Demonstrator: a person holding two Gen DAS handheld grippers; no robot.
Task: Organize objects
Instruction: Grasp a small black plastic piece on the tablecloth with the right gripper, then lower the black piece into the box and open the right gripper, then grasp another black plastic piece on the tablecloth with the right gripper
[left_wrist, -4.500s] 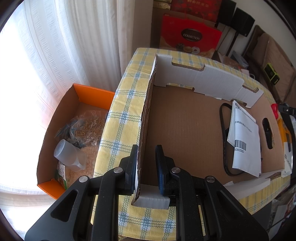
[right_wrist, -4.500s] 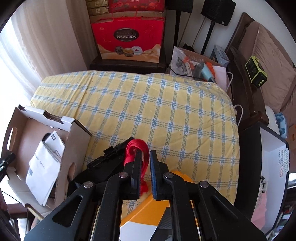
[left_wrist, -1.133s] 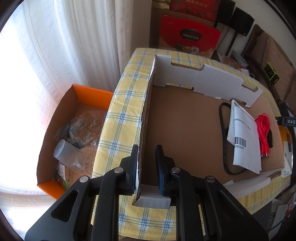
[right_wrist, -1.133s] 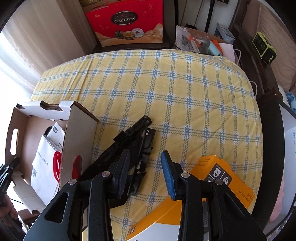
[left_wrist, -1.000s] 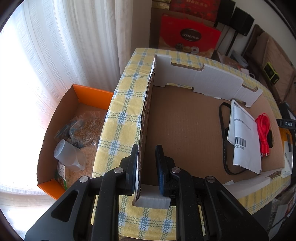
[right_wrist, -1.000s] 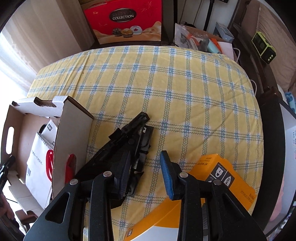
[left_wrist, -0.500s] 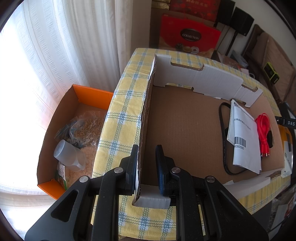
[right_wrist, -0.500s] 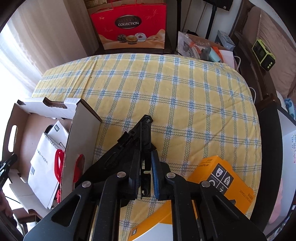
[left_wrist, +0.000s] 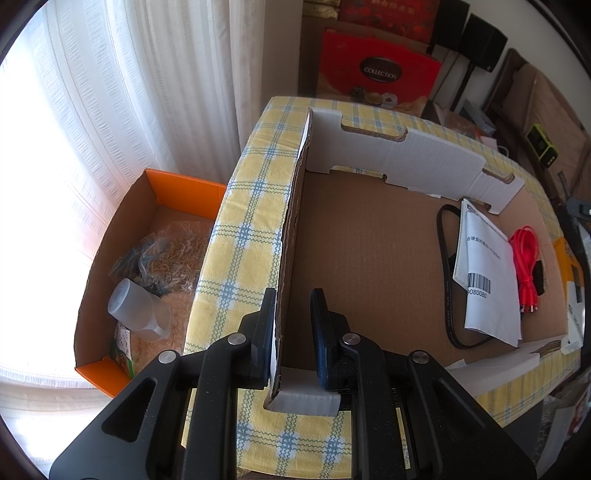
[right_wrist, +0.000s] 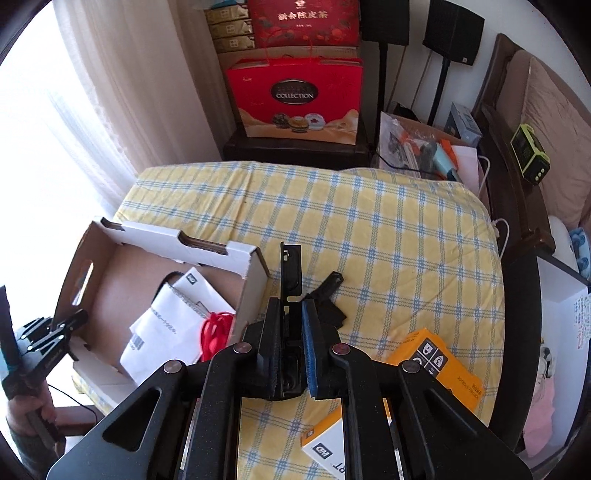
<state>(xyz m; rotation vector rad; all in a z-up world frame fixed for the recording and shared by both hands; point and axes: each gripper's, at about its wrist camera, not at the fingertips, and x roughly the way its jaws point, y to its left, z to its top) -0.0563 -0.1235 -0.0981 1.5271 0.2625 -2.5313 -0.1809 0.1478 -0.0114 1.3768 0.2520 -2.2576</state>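
A flat black plastic tray insert (right_wrist: 291, 275) stands on edge, clamped between the right gripper (right_wrist: 287, 343) fingers above the yellow checked tablecloth (right_wrist: 388, 236). At its nine o'clock sits the open brown cardboard box (left_wrist: 369, 251), holding a white leaflet (left_wrist: 487, 280), a coiled red cable (left_wrist: 526, 254) and a black cable (left_wrist: 445, 266). The left gripper (left_wrist: 293, 334) straddles the box's side wall; whether it pinches it, I cannot tell. An orange and white carton (right_wrist: 432, 360) lies at four o'clock.

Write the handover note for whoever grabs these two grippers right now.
Left hand-held gripper: straddles the side wall of the open brown cardboard box, steadying it.
Right hand-held gripper: shut on the black plastic bracket, lifted above the yellow checked tablecloth.
Done: coiled red cable, white paper leaflet and black cable lie in the box.
Left: box the bracket, then the orange-and-white carton.
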